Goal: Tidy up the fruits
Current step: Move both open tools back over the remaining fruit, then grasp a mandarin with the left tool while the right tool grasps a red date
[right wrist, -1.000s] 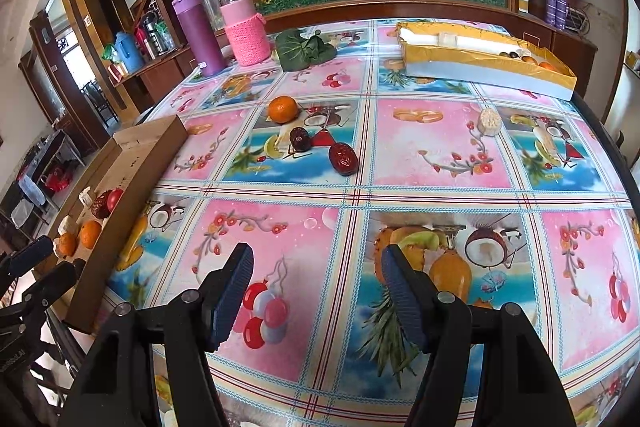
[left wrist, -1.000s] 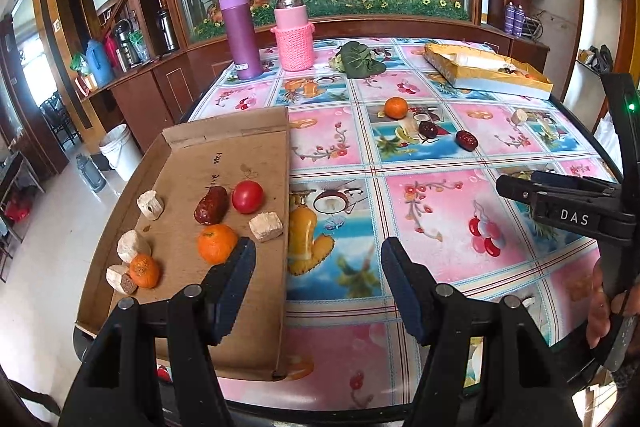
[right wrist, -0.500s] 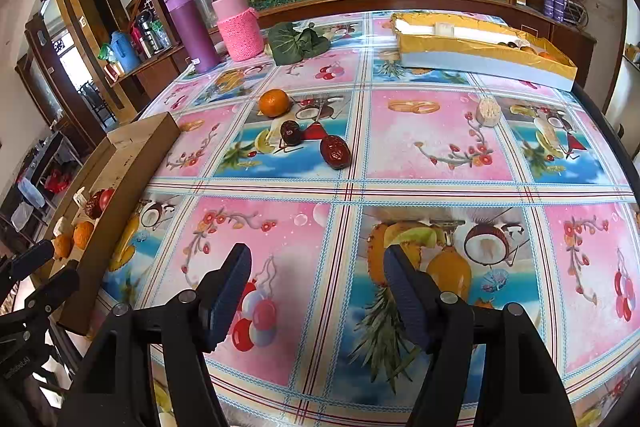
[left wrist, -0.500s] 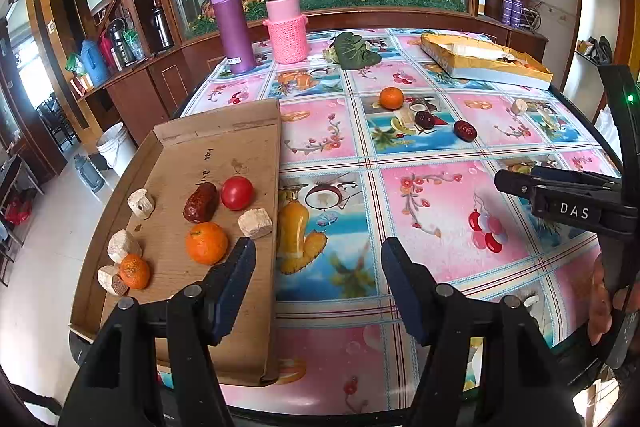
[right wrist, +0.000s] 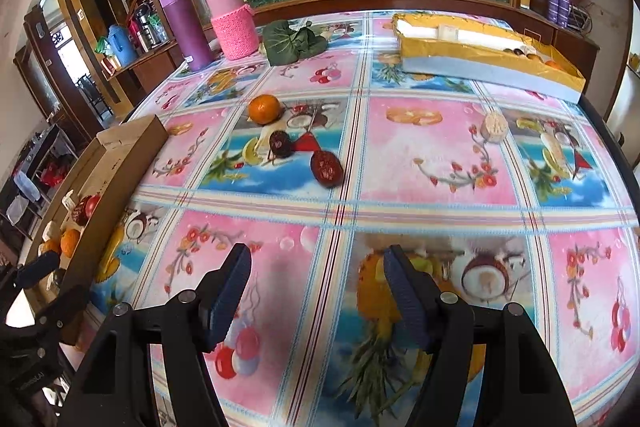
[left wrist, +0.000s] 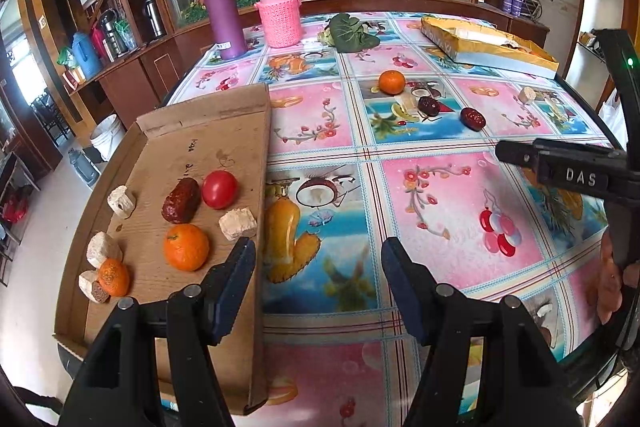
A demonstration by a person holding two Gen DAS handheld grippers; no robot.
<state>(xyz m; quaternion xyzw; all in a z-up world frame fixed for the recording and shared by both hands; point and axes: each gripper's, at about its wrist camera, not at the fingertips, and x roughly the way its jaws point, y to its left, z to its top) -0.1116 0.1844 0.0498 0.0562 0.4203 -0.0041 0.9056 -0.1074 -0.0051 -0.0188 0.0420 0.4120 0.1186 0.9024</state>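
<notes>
A flat cardboard tray (left wrist: 224,131) lies at the table's left edge. It holds a tomato (left wrist: 219,189), a dark red date (left wrist: 181,199), two oranges (left wrist: 186,247) and several pale chunks (left wrist: 237,223). On the tablecloth farther off lie an orange (right wrist: 264,109), a dark plum (right wrist: 280,143), a red date (right wrist: 326,167) and a pale chunk (right wrist: 495,127). My left gripper (left wrist: 318,281) is open and empty, low by the tray's right edge. My right gripper (right wrist: 316,287) is open and empty above the cloth, short of the date.
A purple flask (left wrist: 222,15) and a pink-sleeved jar (left wrist: 278,9) stand at the back. A green leaf (right wrist: 294,41) lies beside them. A yellow box (right wrist: 488,53) with items inside sits at the back right. The table edge curves close on the right.
Both grippers have moved slightly forward over the table, so the loose fruit looks a little closer. Both stay open. No fruit has moved.
</notes>
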